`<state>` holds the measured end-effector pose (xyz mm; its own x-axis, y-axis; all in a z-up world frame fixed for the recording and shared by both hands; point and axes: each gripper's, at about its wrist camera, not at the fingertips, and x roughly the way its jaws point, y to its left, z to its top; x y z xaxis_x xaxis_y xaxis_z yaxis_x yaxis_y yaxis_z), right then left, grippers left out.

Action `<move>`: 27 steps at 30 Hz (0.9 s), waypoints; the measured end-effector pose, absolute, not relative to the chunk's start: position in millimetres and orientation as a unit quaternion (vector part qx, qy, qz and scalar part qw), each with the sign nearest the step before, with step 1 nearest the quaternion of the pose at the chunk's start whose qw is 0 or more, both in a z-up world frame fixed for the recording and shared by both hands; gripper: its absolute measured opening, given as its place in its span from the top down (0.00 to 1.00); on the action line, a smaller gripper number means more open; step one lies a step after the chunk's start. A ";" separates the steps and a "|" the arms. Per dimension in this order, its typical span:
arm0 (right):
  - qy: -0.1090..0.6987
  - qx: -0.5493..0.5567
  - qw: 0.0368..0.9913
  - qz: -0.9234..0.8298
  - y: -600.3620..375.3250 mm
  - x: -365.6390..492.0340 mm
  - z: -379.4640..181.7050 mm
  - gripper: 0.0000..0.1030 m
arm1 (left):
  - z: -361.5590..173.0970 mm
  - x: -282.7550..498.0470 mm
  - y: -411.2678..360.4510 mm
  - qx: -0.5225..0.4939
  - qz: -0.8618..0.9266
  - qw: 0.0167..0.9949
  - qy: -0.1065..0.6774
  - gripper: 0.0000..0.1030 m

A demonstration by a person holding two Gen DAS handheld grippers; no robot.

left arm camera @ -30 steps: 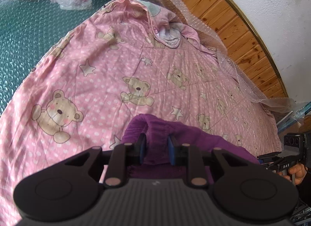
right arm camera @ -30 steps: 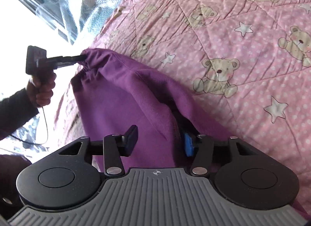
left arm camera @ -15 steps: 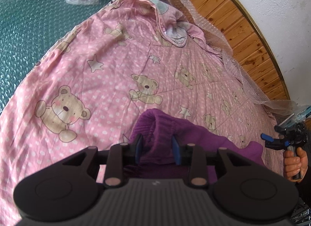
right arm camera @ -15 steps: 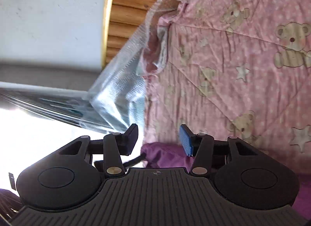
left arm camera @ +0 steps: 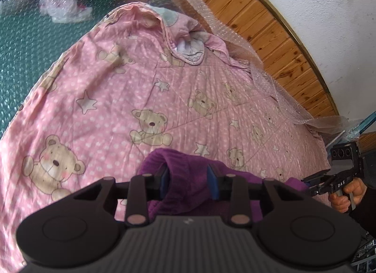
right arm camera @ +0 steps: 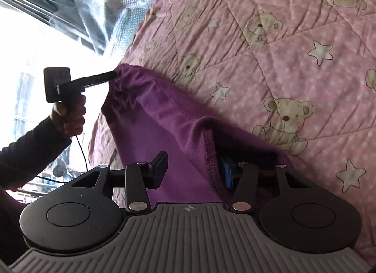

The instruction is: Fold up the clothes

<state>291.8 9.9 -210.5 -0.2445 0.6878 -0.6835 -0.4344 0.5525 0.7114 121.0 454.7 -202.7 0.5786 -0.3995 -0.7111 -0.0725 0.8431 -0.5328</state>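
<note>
A purple garment (right arm camera: pixel 164 118) is spread over the pink bear-print quilt (left arm camera: pixel 112 99). Its gathered edge is pinched by the left gripper (left arm camera: pixel 189 182). On the right gripper (right arm camera: pixel 195 169), one finger seems tucked inside a fold, the other bare; jaws parted, apparently not clamping.

Pink bear-print quilt (left arm camera: pixel 117 99) over the bed, purple garment (right arm camera: pixel 159 120) atop it
</note>
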 end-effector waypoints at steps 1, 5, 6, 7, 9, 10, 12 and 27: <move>0.646 0.120 0.602 0.454 11.0 295.9 -217.5 0.50 | -205.2 124.2 452.9 -0.258 -0.094 0.848 0.454 0.68; 0.641 0.216 0.612 0.410 5.7 305.1 -235.2 0.77 | -219.0 130.1 453.1 -0.247 -0.066 0.842 0.475 0.71; 0.629 0.242 0.623 0.397 1.7 305.6 -236.2 0.88 | -222.1 129.0 456.5 -0.251 -0.055 0.841 0.476 0.71; 0.617 0.267 0.633 0.383 -2.3 306.2 -237.1 0.92 | -225.3 128.0 459.8 -0.255 -0.045 0.840 0.478 0.70; 0.597 0.306 0.654 0.349 -15.3 303.5 -235.1 0.94 | -231.4 126.1 466.4 -0.266 -0.027 0.836 0.479 0.65; 0.592 0.320 0.659 0.335 -19.7 301.4 -236.2 0.95 | -234.3 125.5 469.5 -0.274 -0.022 0.834 0.478 0.64; 0.585 0.356 0.661 0.308 -29.6 295.5 -242.9 0.95 | -235.8 126.9 470.6 -0.275 -0.018 0.835 0.476 0.64; 0.467 0.076 0.845 0.247 0.1 263.1 -146.7 0.93 | -173.6 113.4 462.0 -0.272 -0.025 0.874 0.403 0.63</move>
<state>263.1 0.1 -146.7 0.4413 0.4892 -0.7523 -0.3466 0.8662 0.3600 113.4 462.0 -173.6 0.6746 -0.2628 -0.6899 -0.1755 0.8506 -0.4957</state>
